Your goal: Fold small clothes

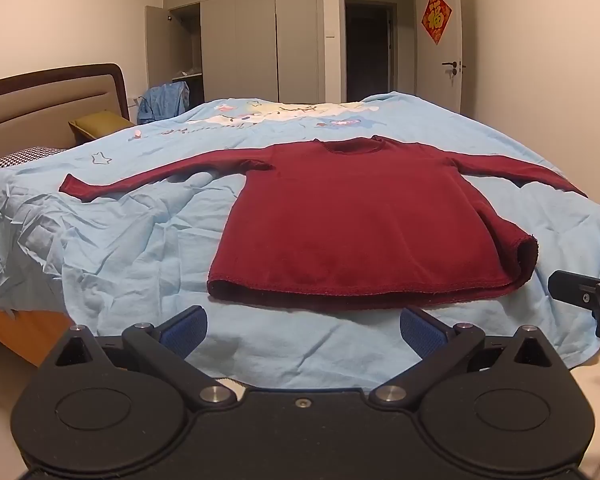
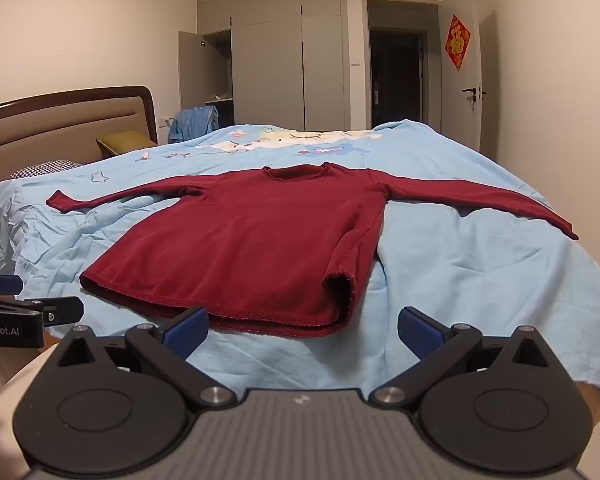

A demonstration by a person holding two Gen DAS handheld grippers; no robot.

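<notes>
Left wrist view: the left gripper (image 1: 303,330) is spread wide and empty, just short of the hem of the dark red sweater (image 1: 364,224), lying flat, sleeves out, on the light blue bedsheet (image 1: 120,248); the right gripper (image 2: 303,330) likewise gapes, the hem just beyond; its neighbour reads "nRobot.AI".

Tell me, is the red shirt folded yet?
Not yet. Done: the shirt lies spread flat on the bed, both sleeves out. In hand: nothing; the left gripper and right gripper are open, near the hem. Left: every fold.
</notes>
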